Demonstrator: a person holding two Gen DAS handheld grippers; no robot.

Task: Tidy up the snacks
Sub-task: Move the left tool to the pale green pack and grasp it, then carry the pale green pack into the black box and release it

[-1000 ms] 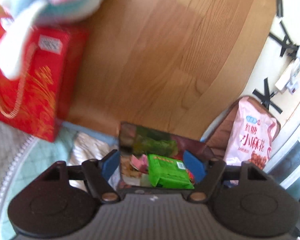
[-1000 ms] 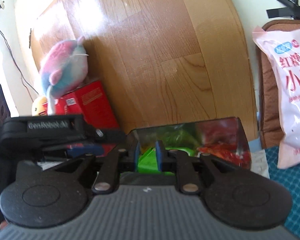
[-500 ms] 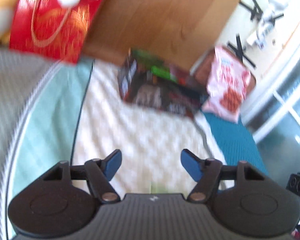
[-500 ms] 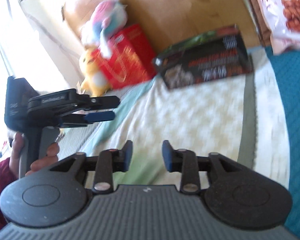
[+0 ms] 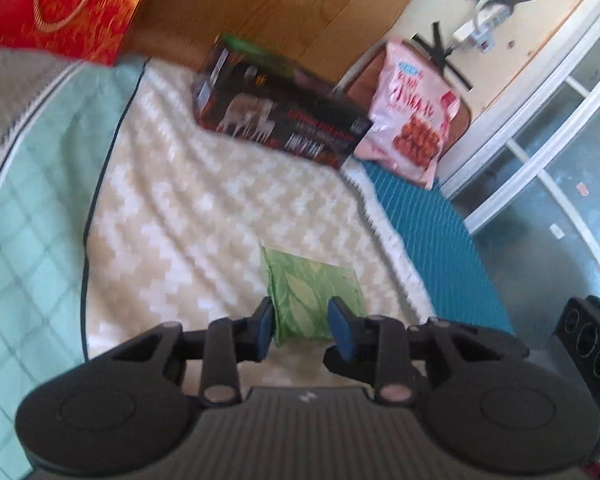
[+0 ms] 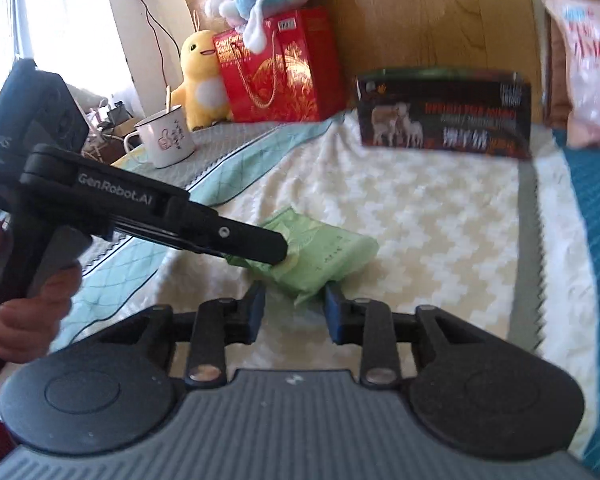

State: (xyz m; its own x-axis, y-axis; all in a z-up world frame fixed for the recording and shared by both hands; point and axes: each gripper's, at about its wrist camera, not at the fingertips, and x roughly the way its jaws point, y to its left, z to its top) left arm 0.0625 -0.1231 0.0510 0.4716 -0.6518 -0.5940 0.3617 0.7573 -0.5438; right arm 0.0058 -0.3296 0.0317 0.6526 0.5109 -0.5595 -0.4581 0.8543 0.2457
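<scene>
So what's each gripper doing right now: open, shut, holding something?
Left gripper: jaws closing on the green packet.
Right gripper: jaws closing, a corner of the green packet between them, not gripped yet.

The snack packet (image 5: pixel 314 300) lies low in the frame on the blanket (image 5: pixel 204 208); the box (image 5: pixel 280 120) sits above it, the bag (image 5: pixel 412 120) at upper right.

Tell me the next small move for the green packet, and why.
Probably finish closing both grippers and lift it toward the dark box: the green packet lies on the blanket, between the closing left gripper and closing right gripper, well short of the box.
</scene>
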